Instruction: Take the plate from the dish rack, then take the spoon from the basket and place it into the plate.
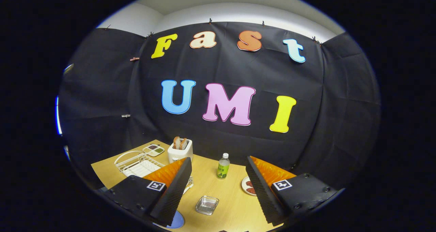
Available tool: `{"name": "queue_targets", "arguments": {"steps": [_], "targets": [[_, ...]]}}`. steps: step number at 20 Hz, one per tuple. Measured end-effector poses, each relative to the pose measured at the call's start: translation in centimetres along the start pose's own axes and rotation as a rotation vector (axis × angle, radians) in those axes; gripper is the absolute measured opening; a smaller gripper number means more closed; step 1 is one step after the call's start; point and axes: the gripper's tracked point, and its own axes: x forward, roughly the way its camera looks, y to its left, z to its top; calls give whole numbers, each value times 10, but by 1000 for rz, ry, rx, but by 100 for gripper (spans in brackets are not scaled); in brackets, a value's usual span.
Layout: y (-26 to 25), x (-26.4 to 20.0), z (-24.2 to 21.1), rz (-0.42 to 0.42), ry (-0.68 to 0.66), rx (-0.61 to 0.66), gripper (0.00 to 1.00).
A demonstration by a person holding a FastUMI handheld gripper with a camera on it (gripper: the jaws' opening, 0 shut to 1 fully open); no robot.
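The hand-held gripper (pixel 218 187) hangs above the near part of the wooden worktop (pixel 235 204) with its two fingers spread wide apart and nothing between them; it is released.

On the worktop between the fingers, close in, sits a small square glass dish (pixel 206 205). Farther off, beyond the gap, a small plastic bottle (pixel 223 166) with a white cap and a green label stands upright.

To the far left lies the white wire dish rack (pixel 138 164), partly hidden behind the left finger. Whether a plate stands in it cannot be told from here. Behind the rack, near the black cloth wall, is a shallow tray (pixel 153 150) with divided compartments holding dark and greenish contents. Just right of the tray stands a white toaster (pixel 180 152) with two slices of bread sticking up from its slots.

Under the left finger, at the near edge, a blue round thing (pixel 177 221) peeks out. Beside the right finger, a white plate (pixel 248 186) with reddish-brown pieces on it shows partly, its right side covered by that finger. A pale object just right of the left finger is too hidden to identify.
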Motion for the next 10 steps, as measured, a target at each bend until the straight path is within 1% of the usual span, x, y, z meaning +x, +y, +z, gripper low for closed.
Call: {"name": "queue_targets", "arguments": {"steps": [3,10], "targets": [[-3,2,-6,20,-7,-18,98],[12,22,-26,134,8,-23,98]]}}
